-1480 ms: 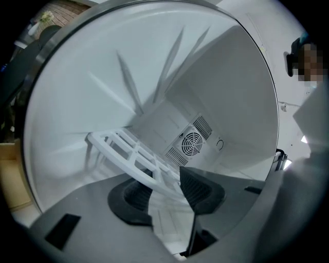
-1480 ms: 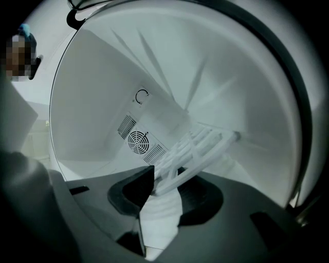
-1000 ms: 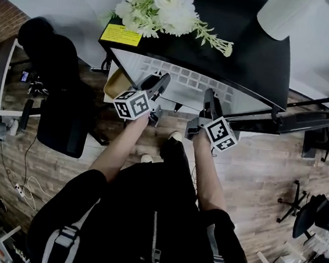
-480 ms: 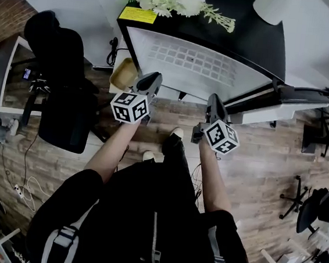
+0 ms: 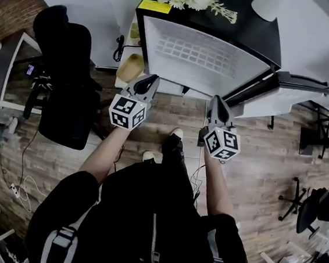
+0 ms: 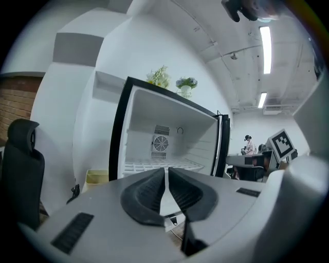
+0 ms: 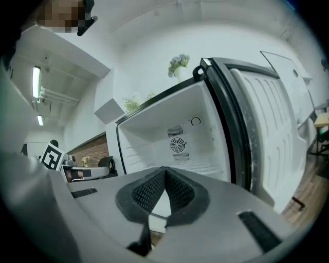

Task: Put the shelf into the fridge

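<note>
With my left gripper (image 5: pixel 146 85) and right gripper (image 5: pixel 218 108) just closed on nothing, I feared the shelf (image 5: pixel 203 55) sat unevenly in the fridge (image 5: pixel 254 29) and might tip.

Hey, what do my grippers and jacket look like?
The left gripper and right gripper are grey, with dark ribbed fingers, just closed empty, and a white cube with black square markers each. Your jacket is black, zipped, with pale shoulder stripes.

No wording can be read. A yellow label (image 5: pixel 154 6) on the far left corner of the fridge (image 5: pixel 261 42) top carries print too small to make out.
</note>
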The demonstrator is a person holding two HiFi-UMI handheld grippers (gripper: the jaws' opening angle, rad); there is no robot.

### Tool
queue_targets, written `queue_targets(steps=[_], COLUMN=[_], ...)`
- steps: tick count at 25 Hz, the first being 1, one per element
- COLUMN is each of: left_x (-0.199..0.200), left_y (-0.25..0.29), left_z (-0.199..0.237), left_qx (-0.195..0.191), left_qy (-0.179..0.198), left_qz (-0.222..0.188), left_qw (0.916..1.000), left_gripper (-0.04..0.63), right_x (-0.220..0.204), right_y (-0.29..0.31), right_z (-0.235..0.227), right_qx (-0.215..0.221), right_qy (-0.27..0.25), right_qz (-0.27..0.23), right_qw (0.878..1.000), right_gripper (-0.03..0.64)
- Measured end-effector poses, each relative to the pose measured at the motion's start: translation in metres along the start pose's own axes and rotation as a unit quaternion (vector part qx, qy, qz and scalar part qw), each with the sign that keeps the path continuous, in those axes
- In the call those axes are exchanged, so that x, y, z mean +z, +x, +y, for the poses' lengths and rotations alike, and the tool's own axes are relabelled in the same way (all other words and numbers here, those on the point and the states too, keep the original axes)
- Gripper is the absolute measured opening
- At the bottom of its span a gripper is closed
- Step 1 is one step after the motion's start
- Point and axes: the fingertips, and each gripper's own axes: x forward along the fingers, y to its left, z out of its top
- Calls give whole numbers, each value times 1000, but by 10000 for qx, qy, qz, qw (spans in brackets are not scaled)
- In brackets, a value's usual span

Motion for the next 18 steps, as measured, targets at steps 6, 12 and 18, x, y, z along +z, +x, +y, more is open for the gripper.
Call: queue_targets(steps=[6, 12, 18], left_x=[9, 0, -2], left_y=[-29, -48, -56], left_z=[-9, -13, -17], left_qx=[-66, -68, -63], left_qy=[82, 26, 52], left_qz=[-123, -98, -93], left_qw=[9999, 9999, 9999], left_gripper=[41, 41, 41], right_x=[-1, -12, -18], right_y=[-26, -43, -52], right_z=[13, 19, 20], right_qx=[2, -28, -23], right_qy=[23, 73, 196], right_qz=[-68, -24, -54], right_qw=[10000, 10000, 9998], right_gripper=[8, 8, 8])
